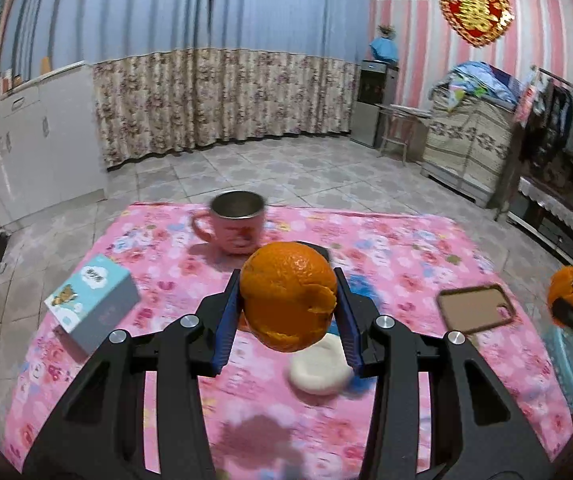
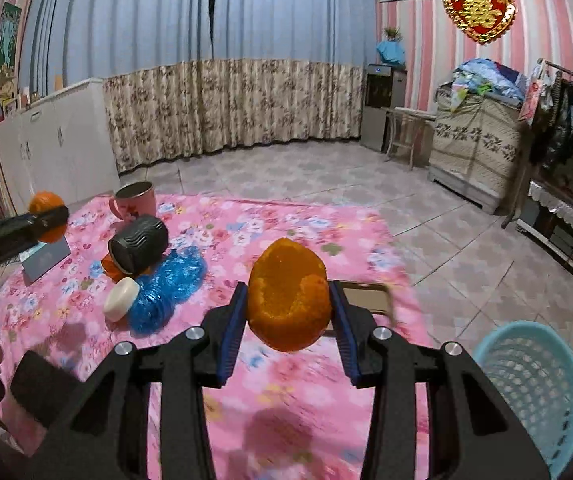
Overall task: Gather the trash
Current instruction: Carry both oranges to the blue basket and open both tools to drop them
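above the pink flowered counter, two pieces of orange peel are held clear of the cloth, one in each hand-held gripper. the left hand-held gripper is closed on a domed piece of orange peel, its blue pads pressed against both sides. the right hand-held gripper is likewise clamped on a second peel, whose pithy inner face is turned toward the camera.

the step in hand is judged to be the carry: both pieces have been picked up and nothing has yet been dropped. a light blue mesh basket is seen on the floor just off the counter's right edge, close under the right hand-held gripper, and it is taken to be the bin.

for the next move, the right peel would need to be brought over the basket's mouth and let go only when it hangs inside the rim. the left peel has farther to travel across the counter.

left on the cloth are a crumpled blue plastic wrapper, a white round bar, a dark ribbed cylinder, a pink mug, a small box and a phone case; of these, the wrapper is judged the likeliest trash.
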Tool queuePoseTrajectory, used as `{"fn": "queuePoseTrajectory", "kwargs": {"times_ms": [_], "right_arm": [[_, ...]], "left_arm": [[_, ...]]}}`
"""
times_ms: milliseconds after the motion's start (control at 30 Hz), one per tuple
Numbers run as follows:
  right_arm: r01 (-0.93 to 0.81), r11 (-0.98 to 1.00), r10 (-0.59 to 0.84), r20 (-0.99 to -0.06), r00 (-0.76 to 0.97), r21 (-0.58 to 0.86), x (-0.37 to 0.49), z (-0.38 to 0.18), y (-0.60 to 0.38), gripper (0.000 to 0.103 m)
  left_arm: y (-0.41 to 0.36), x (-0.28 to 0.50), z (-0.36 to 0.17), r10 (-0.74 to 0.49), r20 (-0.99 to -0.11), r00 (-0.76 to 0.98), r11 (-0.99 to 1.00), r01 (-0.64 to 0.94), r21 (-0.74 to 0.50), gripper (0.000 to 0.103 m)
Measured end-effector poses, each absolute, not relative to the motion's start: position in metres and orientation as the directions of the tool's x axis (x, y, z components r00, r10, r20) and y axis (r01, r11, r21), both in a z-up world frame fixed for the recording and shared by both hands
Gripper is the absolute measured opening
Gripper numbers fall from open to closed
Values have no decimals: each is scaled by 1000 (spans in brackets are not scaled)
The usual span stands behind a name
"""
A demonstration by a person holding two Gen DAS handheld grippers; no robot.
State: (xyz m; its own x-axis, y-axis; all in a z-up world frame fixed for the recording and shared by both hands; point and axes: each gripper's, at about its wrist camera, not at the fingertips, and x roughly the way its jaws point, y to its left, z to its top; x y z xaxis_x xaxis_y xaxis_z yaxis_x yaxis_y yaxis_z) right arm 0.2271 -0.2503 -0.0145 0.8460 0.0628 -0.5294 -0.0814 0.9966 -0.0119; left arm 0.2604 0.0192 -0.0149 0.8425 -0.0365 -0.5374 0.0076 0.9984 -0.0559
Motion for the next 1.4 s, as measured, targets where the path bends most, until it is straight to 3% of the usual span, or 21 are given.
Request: {"fn": "queuePoseTrajectory", "kwargs": {"times_ms": [333, 800, 1067, 1400], "right_arm": [[19, 999, -30, -515, 857, -25, 171, -5, -327, 41], [264, 964, -206, -567, 798, 22, 138, -51, -438, 41], [319, 946, -223, -596, 771, 59, 140, -70, -475, 41], [379, 921, -246, -620, 745, 90, 130, -86, -509, 41]], "left_arm": [[-83, 237, -15, -166, -565, 809, 986, 149, -77, 42], [-231, 207, -27, -341, -563, 753, 919, 392, -32, 42], [-302, 195, -39, -462, -574, 676, 842, 537, -46, 42], [-355, 201, -54, -528, -609, 591, 787, 611, -89, 44]]}}
